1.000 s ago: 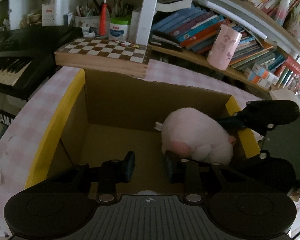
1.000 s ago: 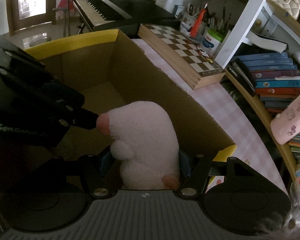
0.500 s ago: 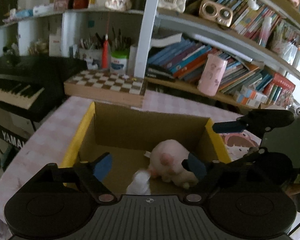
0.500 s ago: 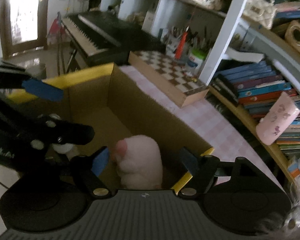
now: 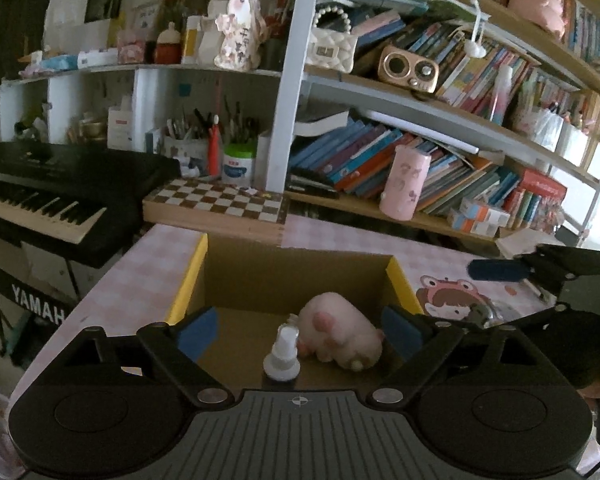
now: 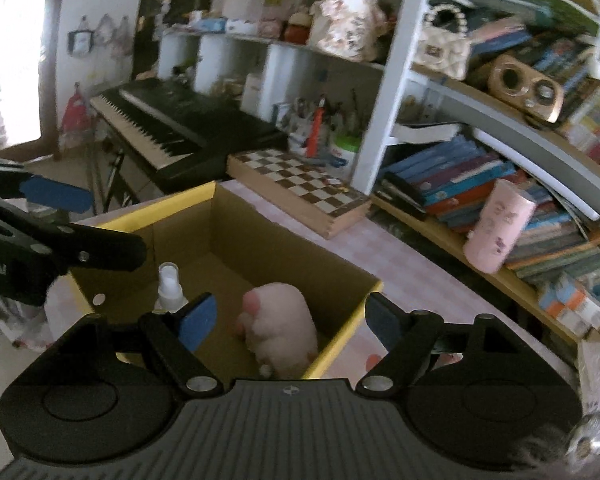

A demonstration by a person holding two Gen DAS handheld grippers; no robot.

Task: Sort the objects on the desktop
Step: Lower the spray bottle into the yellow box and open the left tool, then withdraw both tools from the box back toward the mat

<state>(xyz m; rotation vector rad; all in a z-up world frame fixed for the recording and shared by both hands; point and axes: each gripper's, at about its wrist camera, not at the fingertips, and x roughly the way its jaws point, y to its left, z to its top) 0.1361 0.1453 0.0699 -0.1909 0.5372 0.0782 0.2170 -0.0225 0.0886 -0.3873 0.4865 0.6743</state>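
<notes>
Hovering released: left gripper (image 5: 296, 330) fingers, right gripper (image 6: 288, 318) fingers just opening, empty; plush toy (image 5: 338, 334), spray bottle (image 5: 283, 354) lying below between fingers, inside cardboard box (image 5: 400, 280) — sorted.

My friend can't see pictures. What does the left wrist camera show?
A pink plush toy lies on its side in an open cardboard box, next to a small spray bottle. The left gripper hangs open above them, holding nothing. Behind stand a chessboard, a keyboard and crowded bookshelves.

Matt cardboard box (image 5: 296, 276), fluffy plush toy (image 5: 340, 334)
</notes>
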